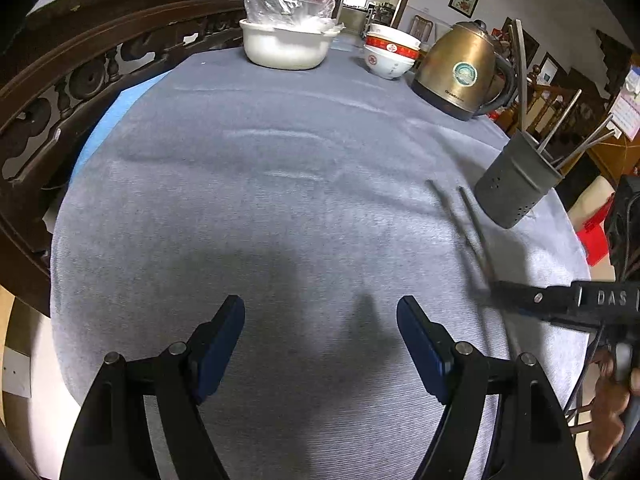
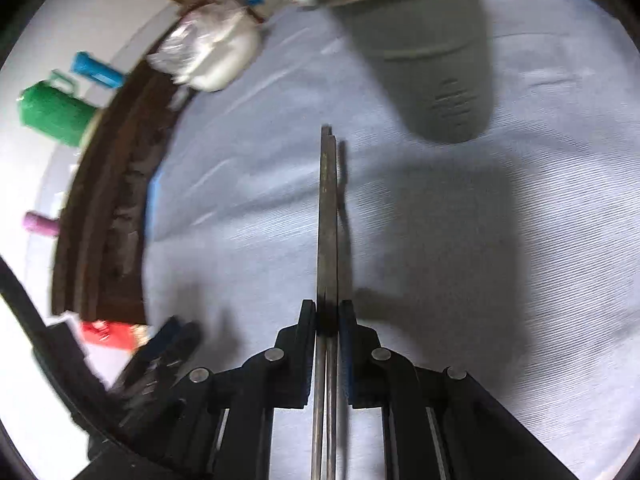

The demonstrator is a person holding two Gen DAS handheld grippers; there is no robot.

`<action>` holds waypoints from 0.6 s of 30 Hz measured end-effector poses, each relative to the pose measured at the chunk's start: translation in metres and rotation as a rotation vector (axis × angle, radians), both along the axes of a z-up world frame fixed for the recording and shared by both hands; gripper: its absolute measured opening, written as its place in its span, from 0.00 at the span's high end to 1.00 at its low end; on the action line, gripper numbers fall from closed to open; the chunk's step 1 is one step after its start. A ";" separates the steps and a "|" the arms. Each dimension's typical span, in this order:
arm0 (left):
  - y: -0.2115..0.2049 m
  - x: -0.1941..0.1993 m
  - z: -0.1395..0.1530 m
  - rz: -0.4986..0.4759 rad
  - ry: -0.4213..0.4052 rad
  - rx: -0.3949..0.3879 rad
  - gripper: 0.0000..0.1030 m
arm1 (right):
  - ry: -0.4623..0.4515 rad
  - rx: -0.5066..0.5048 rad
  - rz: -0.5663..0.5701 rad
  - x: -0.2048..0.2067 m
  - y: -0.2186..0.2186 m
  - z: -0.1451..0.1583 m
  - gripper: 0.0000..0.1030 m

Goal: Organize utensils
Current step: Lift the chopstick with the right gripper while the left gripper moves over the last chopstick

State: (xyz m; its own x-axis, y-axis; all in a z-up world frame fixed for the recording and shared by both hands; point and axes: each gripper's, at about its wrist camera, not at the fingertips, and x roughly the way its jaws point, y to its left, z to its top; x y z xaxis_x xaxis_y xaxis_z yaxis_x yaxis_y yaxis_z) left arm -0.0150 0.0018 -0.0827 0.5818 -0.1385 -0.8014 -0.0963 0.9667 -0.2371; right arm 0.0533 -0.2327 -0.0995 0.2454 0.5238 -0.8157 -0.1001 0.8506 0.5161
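A pair of metal chopsticks [image 2: 329, 208] runs straight out between the pads of my right gripper [image 2: 328, 308], which is shut on them. In the left wrist view the same chopsticks [image 1: 468, 224] look blurred and slant up from the right gripper [image 1: 494, 288] towards the grey perforated utensil holder [image 1: 516, 184]. The holder [image 2: 432, 60] stands upright on the grey cloth just beyond the chopstick tips and has several metal sticks [image 1: 560, 124] in it. My left gripper [image 1: 320, 304] hangs open above bare cloth with nothing between its fingers.
A brass kettle [image 1: 460, 72], stacked red-and-white bowls [image 1: 390, 54] and a white basin [image 1: 286, 46] with a plastic bag stand along the far side. A carved wooden rail [image 1: 80, 80] curves round the left. The cloth's edge falls away at the right, past the holder.
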 end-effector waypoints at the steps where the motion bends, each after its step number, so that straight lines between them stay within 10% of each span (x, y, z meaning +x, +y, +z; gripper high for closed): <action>1: 0.001 0.000 0.001 0.008 -0.005 0.005 0.24 | -0.014 0.010 0.013 -0.003 0.008 0.003 0.88; 18: 0.013 0.005 0.002 0.048 0.021 0.011 0.24 | 0.023 0.014 -0.015 0.015 0.025 -0.002 0.83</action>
